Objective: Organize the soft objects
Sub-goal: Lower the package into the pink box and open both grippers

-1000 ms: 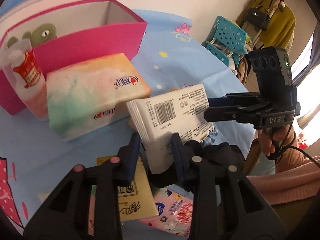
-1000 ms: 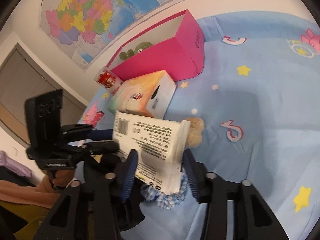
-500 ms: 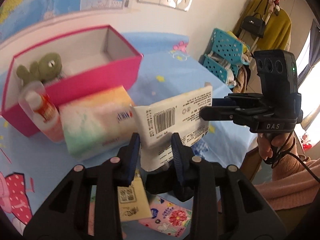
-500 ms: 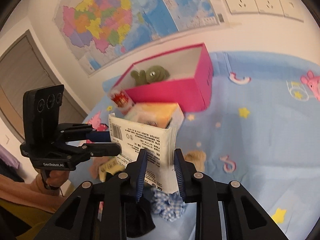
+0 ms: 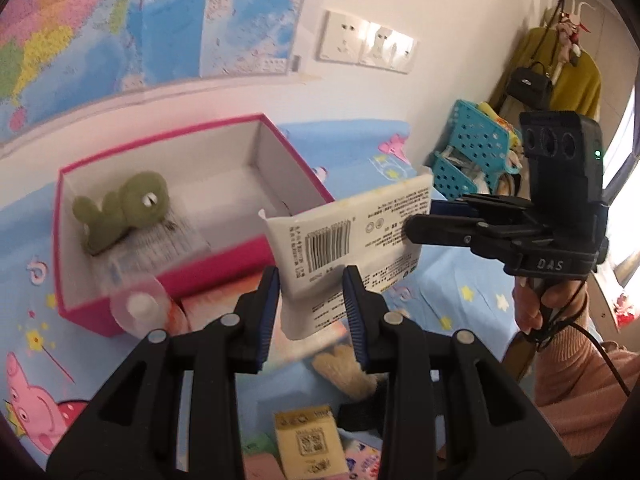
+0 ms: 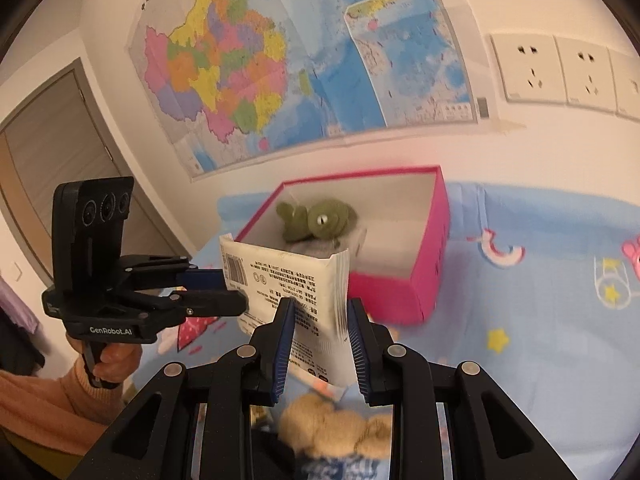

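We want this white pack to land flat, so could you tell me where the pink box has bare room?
The pink box is bare on its right half, between the green plush and the right end wall. The left end is crowded: the plush lies on a printed pack. Outside the near wall stands a bottle.

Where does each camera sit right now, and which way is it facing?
Left wrist: on the left gripper, looking down its jaws, shut on the white tissue pack, toward the pink box; the right gripper and hand show at right.
Right wrist: on the right gripper, facing the wall map and pink box; the left gripper and hand show at left.
Shared: the pack, held by both grippers, the box, and the green plush in it.
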Available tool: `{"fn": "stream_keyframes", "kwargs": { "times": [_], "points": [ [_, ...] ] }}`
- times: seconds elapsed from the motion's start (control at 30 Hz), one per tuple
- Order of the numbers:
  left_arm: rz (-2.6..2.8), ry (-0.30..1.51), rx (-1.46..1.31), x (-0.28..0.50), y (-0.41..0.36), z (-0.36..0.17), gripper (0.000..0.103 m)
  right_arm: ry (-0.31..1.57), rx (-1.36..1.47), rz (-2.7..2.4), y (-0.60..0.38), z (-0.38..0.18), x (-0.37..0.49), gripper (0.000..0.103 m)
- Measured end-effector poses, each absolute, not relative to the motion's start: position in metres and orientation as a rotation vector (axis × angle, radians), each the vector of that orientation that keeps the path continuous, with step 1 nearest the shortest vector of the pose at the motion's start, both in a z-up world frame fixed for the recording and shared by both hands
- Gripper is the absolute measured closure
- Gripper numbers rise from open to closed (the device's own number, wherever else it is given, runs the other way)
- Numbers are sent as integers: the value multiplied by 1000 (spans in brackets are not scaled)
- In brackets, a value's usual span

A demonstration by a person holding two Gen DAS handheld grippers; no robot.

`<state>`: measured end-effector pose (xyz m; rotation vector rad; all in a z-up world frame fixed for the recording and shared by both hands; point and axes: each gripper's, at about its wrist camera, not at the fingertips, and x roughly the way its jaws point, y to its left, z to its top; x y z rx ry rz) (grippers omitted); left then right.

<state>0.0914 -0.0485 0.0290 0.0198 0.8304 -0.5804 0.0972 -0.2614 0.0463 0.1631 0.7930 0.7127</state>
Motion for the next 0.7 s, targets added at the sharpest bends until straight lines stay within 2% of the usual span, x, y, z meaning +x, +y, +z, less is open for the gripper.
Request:
{"fn": "stream_keyframes", "kwargs": {
  "times": [0.3,0.7],
  "points": [
    [-488,853,6,141,-43,43,68,797,175,707,-245,58,152,76],
    [-396,1044,-50,206,-37,0,68,972,197,641,-224,13,218,75]
  ]
}}
